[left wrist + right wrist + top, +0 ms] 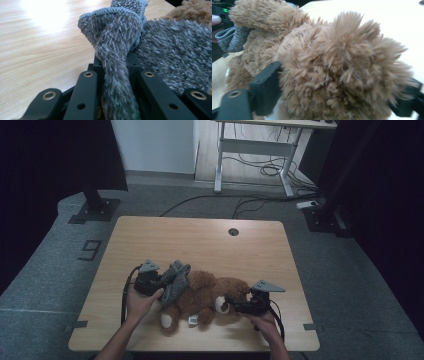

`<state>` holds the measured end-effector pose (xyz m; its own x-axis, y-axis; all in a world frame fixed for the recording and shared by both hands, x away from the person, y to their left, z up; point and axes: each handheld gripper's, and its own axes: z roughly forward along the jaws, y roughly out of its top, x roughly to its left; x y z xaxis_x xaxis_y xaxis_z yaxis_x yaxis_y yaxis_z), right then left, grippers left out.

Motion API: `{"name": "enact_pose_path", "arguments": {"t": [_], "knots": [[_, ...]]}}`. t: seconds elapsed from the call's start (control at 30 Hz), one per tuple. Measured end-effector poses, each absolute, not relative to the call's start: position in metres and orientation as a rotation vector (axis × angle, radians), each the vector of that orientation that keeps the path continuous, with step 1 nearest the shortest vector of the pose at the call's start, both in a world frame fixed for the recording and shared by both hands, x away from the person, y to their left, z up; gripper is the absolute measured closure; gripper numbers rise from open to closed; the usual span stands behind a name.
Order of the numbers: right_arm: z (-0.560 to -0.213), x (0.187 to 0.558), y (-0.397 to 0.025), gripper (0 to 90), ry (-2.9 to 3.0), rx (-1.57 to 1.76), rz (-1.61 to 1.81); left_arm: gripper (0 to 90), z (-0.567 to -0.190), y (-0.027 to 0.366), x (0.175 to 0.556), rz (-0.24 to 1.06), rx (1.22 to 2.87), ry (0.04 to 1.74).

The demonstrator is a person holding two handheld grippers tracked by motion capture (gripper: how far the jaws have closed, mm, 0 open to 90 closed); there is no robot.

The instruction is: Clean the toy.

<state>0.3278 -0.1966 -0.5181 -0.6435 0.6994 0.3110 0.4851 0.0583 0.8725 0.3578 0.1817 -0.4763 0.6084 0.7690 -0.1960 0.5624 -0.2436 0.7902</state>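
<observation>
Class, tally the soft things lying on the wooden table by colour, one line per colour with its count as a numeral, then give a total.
Brown: 1, the fluffy brown teddy bear, its head between the right gripper jaws.
Grey: 1, the fuzzy grey cloth, pinched in the left gripper.
Total: 2

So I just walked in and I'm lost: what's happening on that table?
A person works on a brown teddy bear lying on the wooden table with a gripper in each hand. The left gripper is shut on a fold of grey fuzzy cloth draped over the bear's body. The right gripper has its jaws around the bear's head, holding it.
</observation>
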Motion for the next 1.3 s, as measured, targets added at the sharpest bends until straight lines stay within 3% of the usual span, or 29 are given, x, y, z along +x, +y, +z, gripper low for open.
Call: {"name": "enact_pose_path", "arguments": {"t": [0.23, 0.37, 0.47, 0.93, 1.3], "knots": [[-0.515, 0.332, -0.192, 15.0, 2.22, 1.212, 1.589, 76.2, -0.487, 0.193, 0.355, 0.192, 1.874, 1.069], [-0.511, 0.332, -0.184, 41.8, 2.167, 1.171, 1.515, 76.6, -0.488, 0.193, 0.362, 0.183, 1.842, 1.086], [-0.509, 0.336, -0.179, 51.4, 2.117, 1.128, 1.511, 76.7, -0.485, 0.193, 0.368, 0.203, 1.832, 1.094], [-0.49, 0.377, -0.166, 57.0, 1.906, 0.985, 1.509, 77.0, -0.466, 0.176, 0.409, 0.263, 1.809, 1.12], [-0.522, 0.347, -0.199, 55.0, 1.955, 0.935, 1.546, 76.5, -0.432, 0.144, 0.394, 0.265, 1.851, 0.98]]}}
